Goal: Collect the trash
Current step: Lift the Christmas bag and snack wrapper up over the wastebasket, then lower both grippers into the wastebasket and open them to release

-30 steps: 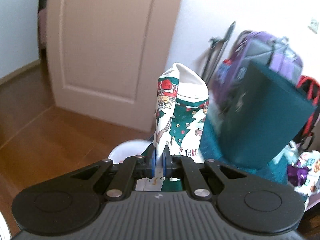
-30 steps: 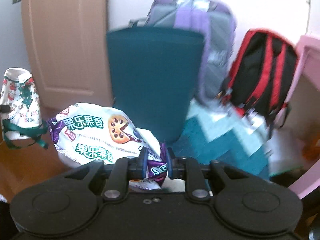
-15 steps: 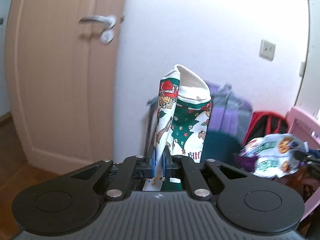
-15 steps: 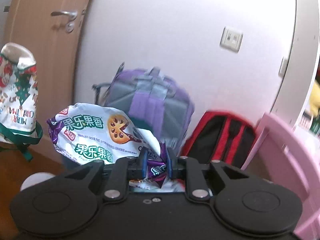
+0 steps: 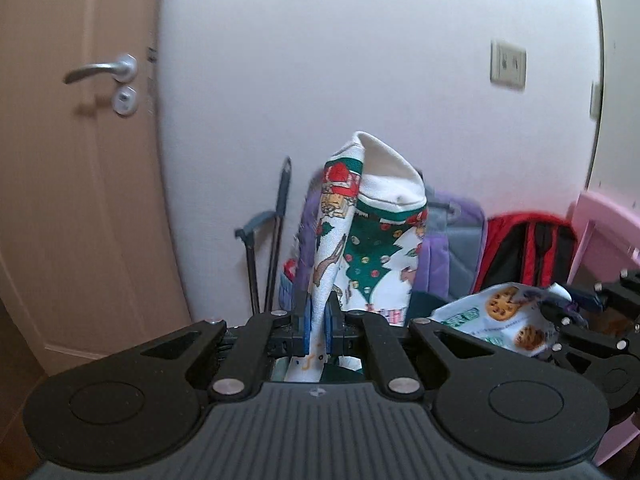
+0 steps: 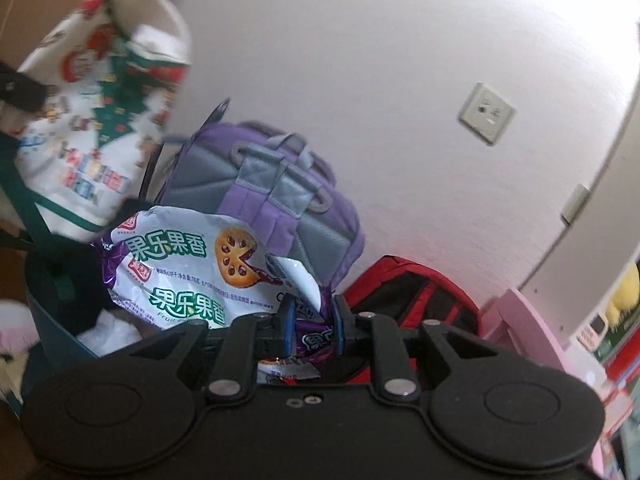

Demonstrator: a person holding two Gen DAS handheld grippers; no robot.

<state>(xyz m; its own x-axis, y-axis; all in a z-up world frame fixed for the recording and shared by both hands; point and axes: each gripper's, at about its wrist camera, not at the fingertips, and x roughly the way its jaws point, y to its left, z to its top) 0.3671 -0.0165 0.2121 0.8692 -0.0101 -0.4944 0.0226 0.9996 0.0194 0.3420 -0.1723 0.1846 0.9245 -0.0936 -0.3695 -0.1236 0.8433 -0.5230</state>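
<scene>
My left gripper is shut on a white Christmas-print gift bag that stands up between its fingers. The same bag shows at the upper left of the right wrist view. My right gripper is shut on a white and purple cookie wrapper, which hangs over the open top of a dark teal bin. The wrapper and the right gripper also show at the right of the left wrist view.
A purple and grey backpack and a red and black backpack lean against the white wall. Pink furniture stands at the right. A beige door with a metal handle is at the left.
Both grippers have risen and tilted up away from the floor, each keeping its hold. The right gripper has rolled, and the wrapper now hangs over the bin's opening.
</scene>
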